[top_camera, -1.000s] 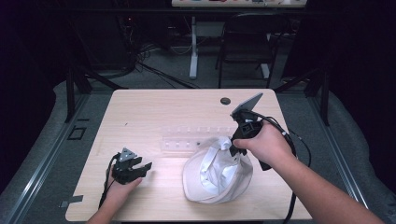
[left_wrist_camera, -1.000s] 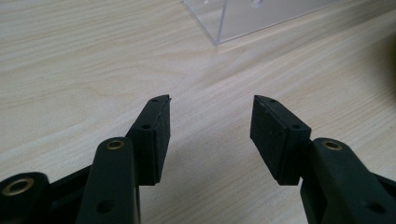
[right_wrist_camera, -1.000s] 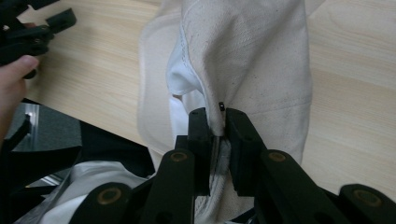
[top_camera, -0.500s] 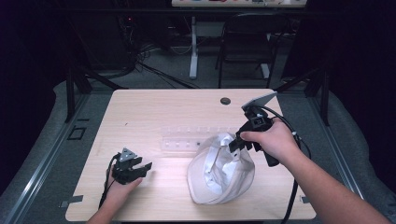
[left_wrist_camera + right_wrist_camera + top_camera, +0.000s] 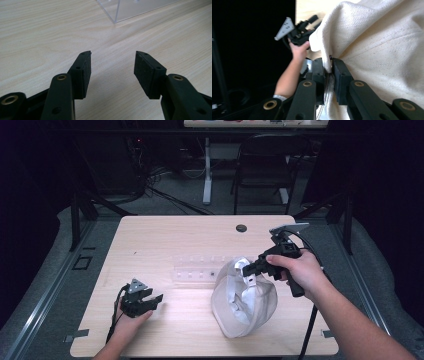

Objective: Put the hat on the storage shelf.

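Observation:
A white fabric cap point(image 5: 245, 306) stands tipped up on the wooden table point(image 5: 165, 237), right of centre, its grey-lined inside facing left. My right gripper point(image 5: 248, 270) is shut on the cap's upper rim. In the right gripper view the jaws point(image 5: 328, 63) pinch a fold of the cream cloth point(image 5: 382, 50). My left gripper point(image 5: 155, 300) rests low at the table's front left, held in a hand. Its jaws stand open over bare wood with nothing between them point(image 5: 112, 67). The same left gripper point(image 5: 312, 21) appears beyond the cap's edge.
A clear plastic holder point(image 5: 197, 268) lies flat mid-table, just left of the cap; its corner is ahead of the left jaws point(image 5: 117, 11). A small black round plug point(image 5: 241, 228) sits near the far edge. A chair point(image 5: 270, 167) stands beyond the table.
My right gripper has moved rightward with the cap's rim, pulling the cap more upright and toward the right. The left gripper has stayed put.

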A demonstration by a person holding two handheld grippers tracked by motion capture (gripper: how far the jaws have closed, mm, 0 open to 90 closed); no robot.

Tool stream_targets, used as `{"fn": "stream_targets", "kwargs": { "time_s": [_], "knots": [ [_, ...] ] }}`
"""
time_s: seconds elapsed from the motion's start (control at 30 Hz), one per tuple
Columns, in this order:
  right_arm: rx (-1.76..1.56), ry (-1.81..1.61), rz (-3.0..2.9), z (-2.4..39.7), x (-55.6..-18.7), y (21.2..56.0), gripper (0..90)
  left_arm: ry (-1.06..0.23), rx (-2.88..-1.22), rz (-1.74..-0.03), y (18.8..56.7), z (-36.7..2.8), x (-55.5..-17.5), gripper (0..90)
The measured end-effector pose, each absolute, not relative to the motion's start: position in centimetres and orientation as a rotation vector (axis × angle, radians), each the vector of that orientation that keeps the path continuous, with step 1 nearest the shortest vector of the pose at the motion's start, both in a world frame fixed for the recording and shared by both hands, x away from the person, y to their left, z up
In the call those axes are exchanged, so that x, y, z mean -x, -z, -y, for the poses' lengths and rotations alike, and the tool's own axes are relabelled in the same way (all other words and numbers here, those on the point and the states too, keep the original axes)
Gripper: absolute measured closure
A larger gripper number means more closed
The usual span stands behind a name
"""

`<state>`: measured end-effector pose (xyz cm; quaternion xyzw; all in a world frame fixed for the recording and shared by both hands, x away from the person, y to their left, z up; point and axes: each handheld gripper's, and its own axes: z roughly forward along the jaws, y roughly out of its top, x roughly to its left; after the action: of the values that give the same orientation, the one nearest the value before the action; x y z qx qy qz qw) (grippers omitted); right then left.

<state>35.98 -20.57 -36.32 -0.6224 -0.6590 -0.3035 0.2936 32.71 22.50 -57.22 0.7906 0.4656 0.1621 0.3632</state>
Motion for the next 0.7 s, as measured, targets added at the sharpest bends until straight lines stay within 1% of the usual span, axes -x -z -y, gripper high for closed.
{"fn": "stream_targets", "kwargs": {
  "time_s": [0.3, 0.7],
  "knots": [
    [1.604, 0.939, 1.67, 21.4, -36.5, 35.6, 81.7, -0.415, -2.036, -1.183, 57.1, -22.3, -32.6, 48.3],
    [1.572, 1.117, 1.557, 21.3, -38.9, 33.7, 81.8, -0.429, -2.043, -1.145, 56.9, -21.6, -32.2, 48.1]
  ]
}}
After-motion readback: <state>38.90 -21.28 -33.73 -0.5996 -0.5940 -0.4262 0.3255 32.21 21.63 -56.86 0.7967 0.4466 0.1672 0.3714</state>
